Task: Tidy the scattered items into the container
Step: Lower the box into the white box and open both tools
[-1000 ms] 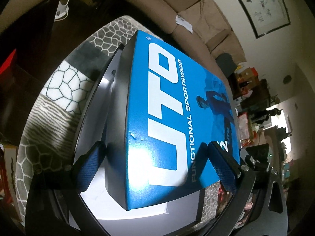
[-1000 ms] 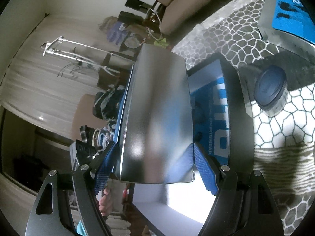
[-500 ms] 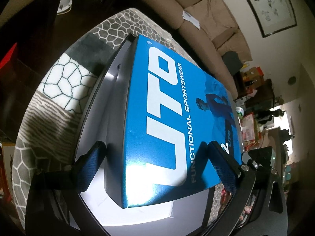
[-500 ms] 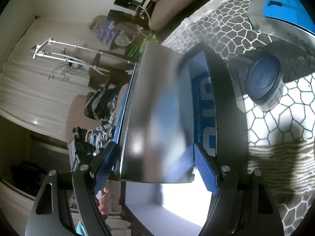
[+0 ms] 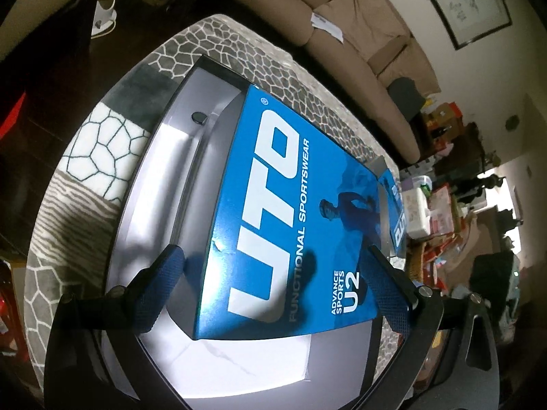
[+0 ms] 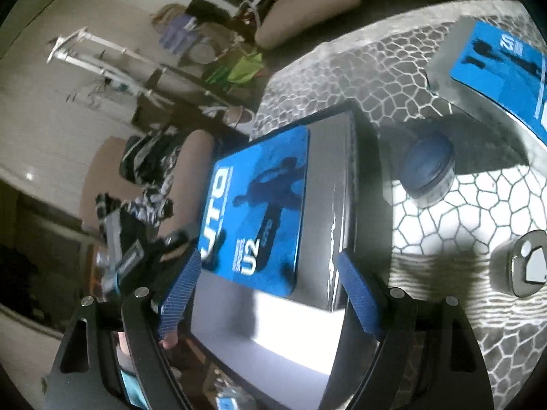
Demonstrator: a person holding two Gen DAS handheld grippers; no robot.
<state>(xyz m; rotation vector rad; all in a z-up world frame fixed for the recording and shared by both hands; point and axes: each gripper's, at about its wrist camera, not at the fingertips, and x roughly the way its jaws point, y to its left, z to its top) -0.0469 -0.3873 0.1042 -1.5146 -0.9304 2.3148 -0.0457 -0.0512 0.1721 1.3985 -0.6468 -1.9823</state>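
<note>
My right claw (image 6: 270, 254) had just been opening, and its jaws stood fairly wide. The blue UTO box (image 6: 259, 212) lay between and ahead of its blue pads (image 6: 357, 294). As far as the blurred view let me judge, neither pad pressed on it.

My left claw (image 5: 271, 249) straddled the same box from the other end. One pad (image 5: 160, 283) sat just beside the box's dark side and the other (image 5: 388, 290) lay along its far edge. I could not tell from this angle whether those pads were squeezing the box or only flanking it.

The box lay face up inside the container (image 5: 222, 70), a dark-walled open carton with a pale grey and white inside. It sat against one long wall, with bare floor showing beside it and at the near end. From my right claw's camera the box's grey flank ran close along the container's dark wall (image 6: 365, 188).

The container stood on a grey and white patterned cloth (image 6: 444, 239). Outside it, on that cloth, three things lay scattered: a second UTO box (image 6: 495, 78) near the far edge, a round jar with a dark blue lid (image 6: 429, 174) just beside the container, and a round grey disc with a pale middle (image 6: 523, 266) well apart from the jar. A beige sofa (image 5: 342, 34) stood beyond the table.
</note>
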